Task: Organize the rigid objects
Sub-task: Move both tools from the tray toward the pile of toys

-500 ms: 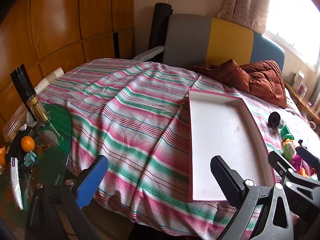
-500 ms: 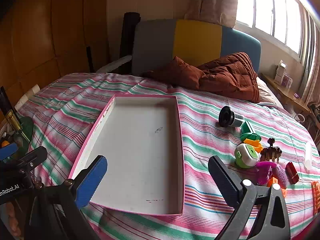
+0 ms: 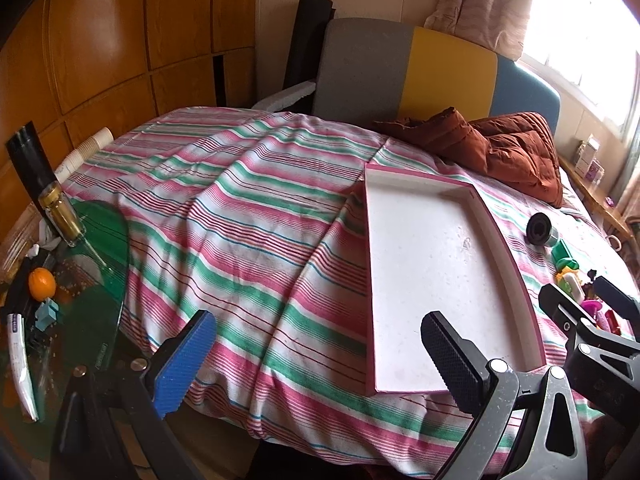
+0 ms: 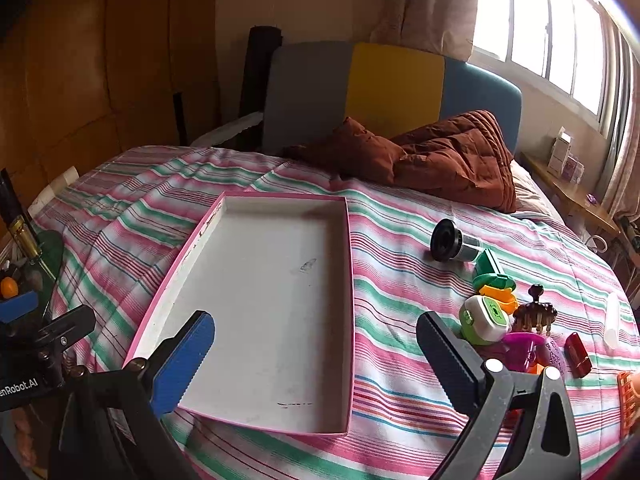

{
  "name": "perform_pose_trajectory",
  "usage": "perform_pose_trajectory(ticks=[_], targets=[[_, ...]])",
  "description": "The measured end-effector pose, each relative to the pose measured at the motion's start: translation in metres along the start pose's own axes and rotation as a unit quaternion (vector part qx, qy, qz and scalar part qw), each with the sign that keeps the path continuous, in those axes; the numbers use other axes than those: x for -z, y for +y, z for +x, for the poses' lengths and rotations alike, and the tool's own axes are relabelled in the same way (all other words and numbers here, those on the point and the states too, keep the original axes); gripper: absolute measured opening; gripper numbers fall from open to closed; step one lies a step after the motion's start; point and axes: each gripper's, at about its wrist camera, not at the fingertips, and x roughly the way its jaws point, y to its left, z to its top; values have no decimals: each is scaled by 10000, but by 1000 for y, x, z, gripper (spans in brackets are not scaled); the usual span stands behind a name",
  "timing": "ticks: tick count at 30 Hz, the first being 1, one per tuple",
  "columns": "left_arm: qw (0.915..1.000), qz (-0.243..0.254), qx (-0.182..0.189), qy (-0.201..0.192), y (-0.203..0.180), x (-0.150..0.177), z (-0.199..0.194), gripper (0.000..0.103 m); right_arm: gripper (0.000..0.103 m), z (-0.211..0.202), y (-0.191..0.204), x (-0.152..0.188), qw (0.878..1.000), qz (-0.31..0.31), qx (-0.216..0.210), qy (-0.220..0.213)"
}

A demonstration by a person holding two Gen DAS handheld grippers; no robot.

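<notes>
We are holding both the left tongs (image 3: 316, 354) and the right tongs (image 4: 316, 354) wide open and empty above the striped bed (image 4: 400, 280). The small plastic toys (image 4: 492, 316) are lying clustered right of the shallow pink-rimmed white tray (image 4: 264, 300); a careless reach risks scattering them across the soft bedding.

Change small.

Left wrist view: whole scene has slid a little left and up in frame. Tray (image 3: 420, 260) near corner, lens (image 3: 540, 230) and orange (image 3: 41, 283) are all displaced alike, so the left gripper (image 3: 314, 320) has swung slightly right. The right gripper's finger at the right edge now sits a touch higher.

Right wrist view: tray and lens have shifted a little left, so the right gripper (image 4: 316, 320) has also swung slightly right.
</notes>
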Motion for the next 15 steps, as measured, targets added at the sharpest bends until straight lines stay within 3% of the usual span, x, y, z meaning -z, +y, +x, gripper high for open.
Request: perform_pose_trajectory(ticks=[7,15], targets=[[9995,267,-43,-170,-9,-3,-6,103,103,-2,0,-1,9999,-126,-40,-27],[9990,440,68,-79,-18,-4,-4,103,103,-6,-25,-7,9998,-95,100,-114]])
